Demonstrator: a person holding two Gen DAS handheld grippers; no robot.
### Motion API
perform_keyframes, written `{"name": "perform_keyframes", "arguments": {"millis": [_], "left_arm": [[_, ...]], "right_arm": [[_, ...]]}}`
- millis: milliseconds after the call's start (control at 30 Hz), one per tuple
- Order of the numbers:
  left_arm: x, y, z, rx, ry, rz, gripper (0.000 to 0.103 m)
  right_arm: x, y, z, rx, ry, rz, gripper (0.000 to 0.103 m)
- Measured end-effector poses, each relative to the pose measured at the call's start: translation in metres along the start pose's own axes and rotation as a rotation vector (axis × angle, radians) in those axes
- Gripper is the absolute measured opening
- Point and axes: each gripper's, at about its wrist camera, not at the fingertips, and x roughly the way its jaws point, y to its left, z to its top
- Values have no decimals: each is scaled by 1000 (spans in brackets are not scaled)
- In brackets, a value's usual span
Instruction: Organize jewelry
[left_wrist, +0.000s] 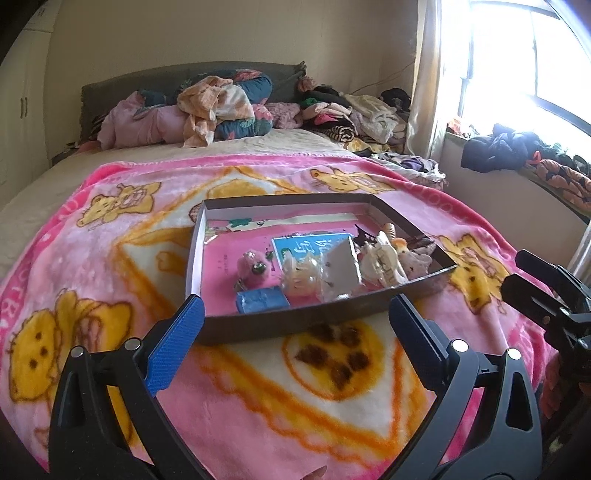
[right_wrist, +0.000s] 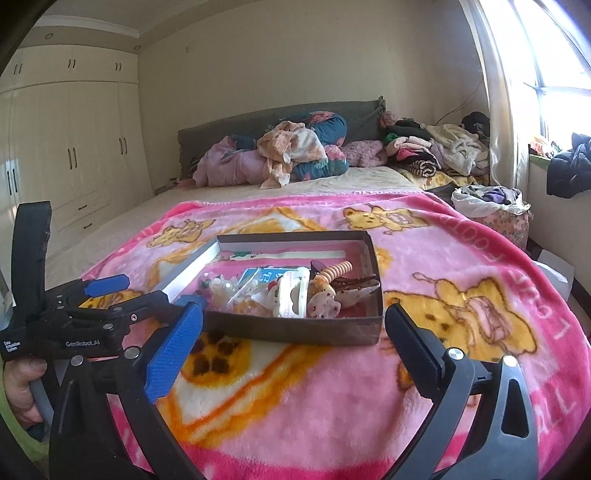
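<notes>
A shallow dark cardboard box (left_wrist: 306, 325) lies on the pink blanket; it also shows in the right wrist view (right_wrist: 295, 330). It holds hair clips and trinkets: a pink plush charm (left_wrist: 253, 267), a blue roll (left_wrist: 262, 302), a cream claw clip (left_wrist: 384, 264), a white clip (right_wrist: 293, 293), a spiral tie (right_wrist: 332, 273). My left gripper (left_wrist: 295, 314) is open and empty, just in front of the box's near wall. My right gripper (right_wrist: 293, 321) is open and empty, also in front of the box. The left gripper shows in the right wrist view (right_wrist: 107, 295).
The pink cartoon blanket (left_wrist: 258, 398) covers the bed's near end. Piles of clothes (left_wrist: 221, 107) lie at the headboard and far right. A window sill with dark clothes (left_wrist: 498, 147) is on the right. A white wardrobe (right_wrist: 74, 147) stands at left.
</notes>
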Motion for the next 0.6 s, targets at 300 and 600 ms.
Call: {"name": "perform_keyframes", "arguments": {"millis": [300, 600], "left_arm": [[-7, -6, -20, -5, 2, 21, 91], [-16, -11, -32, -26, -28, 36, 91]], "right_arm": [[-12, 1, -13, 3, -31, -20, 96], [-17, 1, -25, 7, -60, -41, 97]]}}
